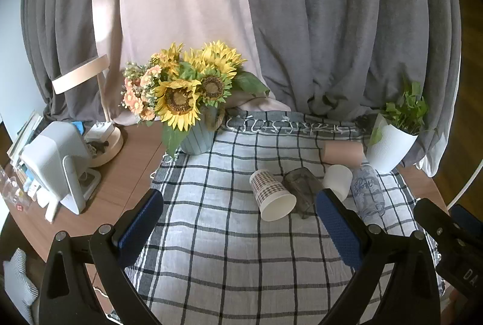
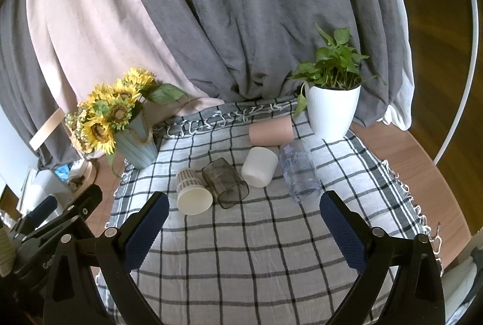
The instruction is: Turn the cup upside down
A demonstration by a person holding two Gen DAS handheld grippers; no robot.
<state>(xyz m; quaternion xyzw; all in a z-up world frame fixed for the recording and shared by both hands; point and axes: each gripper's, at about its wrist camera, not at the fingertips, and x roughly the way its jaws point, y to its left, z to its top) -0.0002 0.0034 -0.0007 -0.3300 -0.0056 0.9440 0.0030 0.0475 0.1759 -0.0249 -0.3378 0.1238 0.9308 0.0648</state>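
Several cups lie on their sides on the checked cloth (image 2: 241,249): a plaid paper cup (image 2: 191,192) (image 1: 270,193), a smoky clear cup (image 2: 225,183) (image 1: 302,189), a white cup (image 2: 259,171) (image 1: 338,178), a clear plastic cup (image 2: 299,171) (image 1: 368,192) and a pink cup (image 2: 271,130) (image 1: 342,152) behind them. My left gripper (image 1: 238,213) is open and empty, short of the cups. My right gripper (image 2: 243,214) is open and empty, just in front of the cups.
A blue pot of sunflowers (image 1: 187,101) (image 2: 120,125) stands at the cloth's back left. A white pot with a green plant (image 2: 332,110) (image 1: 392,143) stands at the back right. A lamp base (image 1: 105,146) and a white device (image 1: 57,162) sit on the wooden table to the left. Curtains hang behind.
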